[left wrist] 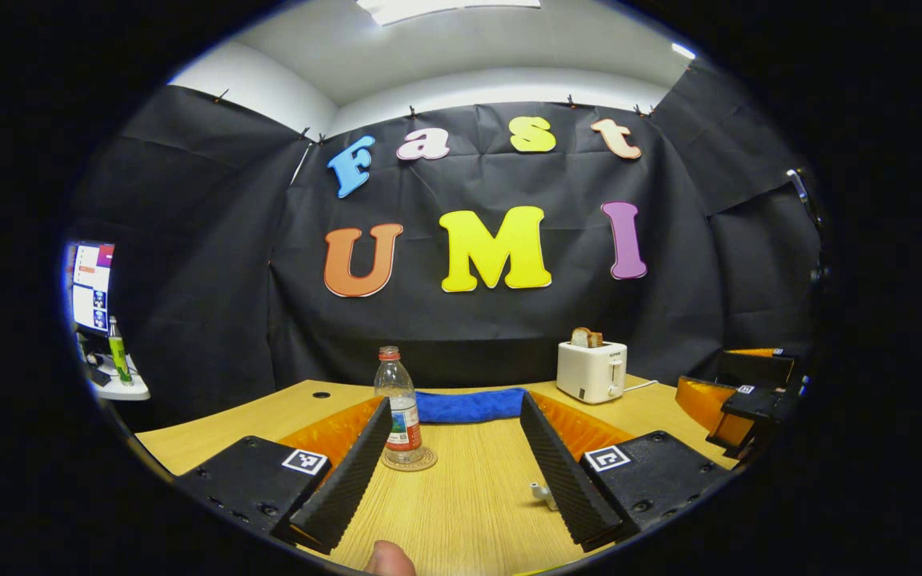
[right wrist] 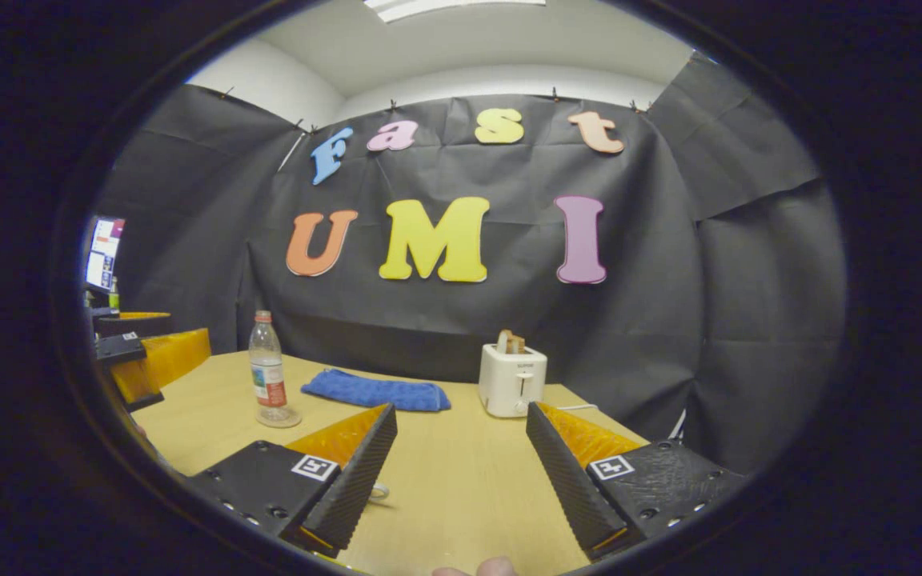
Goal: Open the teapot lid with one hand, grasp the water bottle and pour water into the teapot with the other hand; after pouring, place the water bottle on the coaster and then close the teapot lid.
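Left gripper view: left gripper (left wrist: pixel 461 472) jaws spread wide, nothing between them, low over the surface (left wrist: pixel 469 512). Bottle (left wrist: pixel 400 408) upright on coaster (left wrist: pixel 410 461), lower centre-left, just beyond the left finger. Right gripper view: right gripper (right wrist: pixel 461 480) jaws likewise spread, empty; bottle at left, cloth (right wrist: pixel 377 392) and toaster (right wrist: pixel 512 379) at centre.

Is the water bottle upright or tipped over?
Upright: the water bottle stands cap-up on the coaster, apart from both open grippers.
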